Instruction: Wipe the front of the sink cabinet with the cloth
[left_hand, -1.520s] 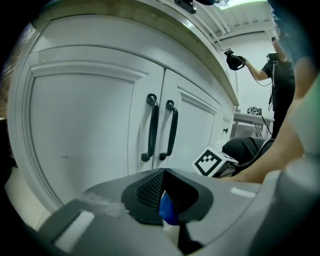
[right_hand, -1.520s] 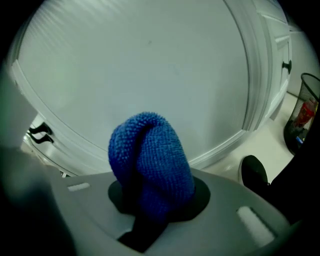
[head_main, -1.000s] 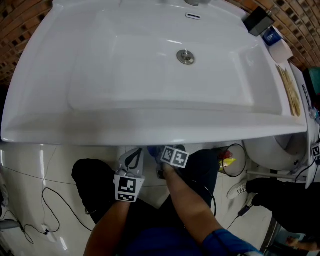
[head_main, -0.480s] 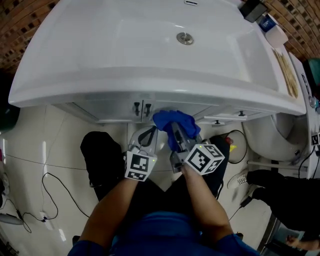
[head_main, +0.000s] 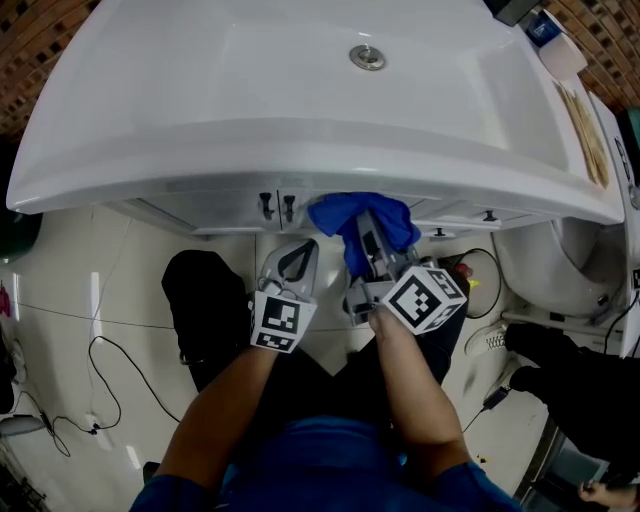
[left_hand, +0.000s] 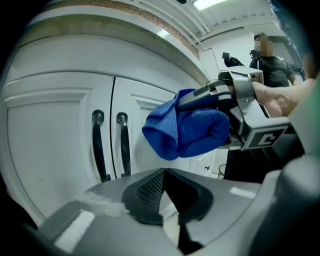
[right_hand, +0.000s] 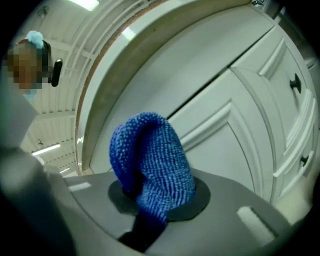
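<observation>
A blue cloth is bunched between the jaws of my right gripper, which is shut on it. The cloth is held up against the white cabinet front just under the sink rim; I cannot tell whether it touches. In the left gripper view the cloth hangs right of the two black door handles. My left gripper is shut on nothing, a little left of the right one and short of the doors.
A black bag and loose cables lie on the tiled floor at the left. A white toilet and someone's dark shoes are at the right. The basin overhangs the cabinet.
The view has pulled back, so the cabinet doors now show under the basin. My right gripper has carried the cloth up and slightly right toward the cabinet front. The left gripper has barely moved.
</observation>
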